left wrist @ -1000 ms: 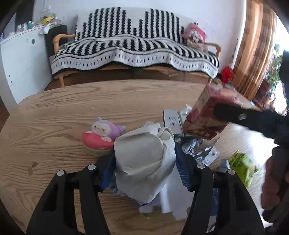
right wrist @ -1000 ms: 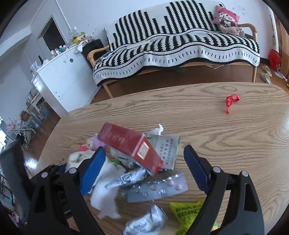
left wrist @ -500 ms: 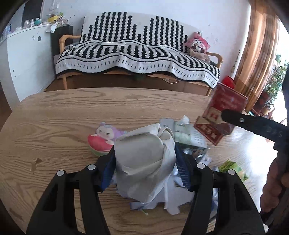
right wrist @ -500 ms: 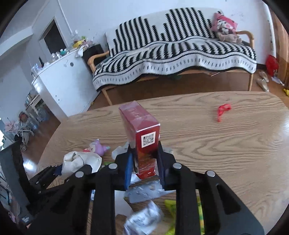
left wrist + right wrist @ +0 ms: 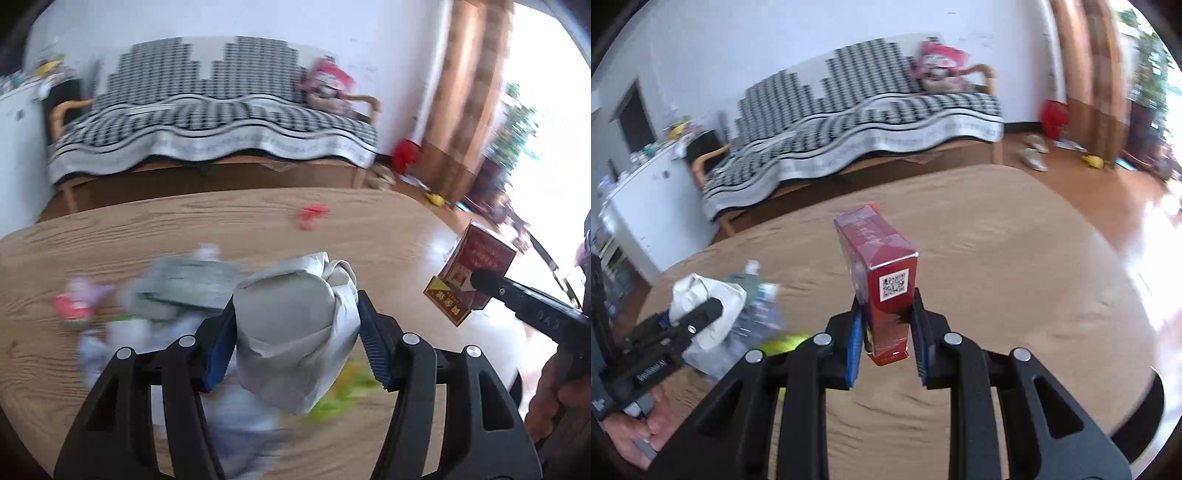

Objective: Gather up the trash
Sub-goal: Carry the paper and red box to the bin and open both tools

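My left gripper (image 5: 295, 339) is shut on a crumpled white paper bundle (image 5: 291, 332) and holds it above the wooden table (image 5: 221, 221). My right gripper (image 5: 886, 328) is shut on a red carton (image 5: 882, 280) with a QR code, held upright above the table. The red carton also shows at the right of the left wrist view (image 5: 471, 280). The paper bundle and left gripper show at the left of the right wrist view (image 5: 705, 302). A blurred heap of wrappers, paper and blister packs (image 5: 177, 295) lies on the table under the left gripper.
A small pink and purple toy (image 5: 77, 306) sits left of the heap. A red scrap (image 5: 312, 216) lies further back on the table. A green wrapper (image 5: 783, 341) lies near the heap. A striped sofa (image 5: 207, 122) stands behind the table.
Both grippers have lifted and swung to the right with their loads. The right gripper closed on the red carton a second ago and raised it off the heap.
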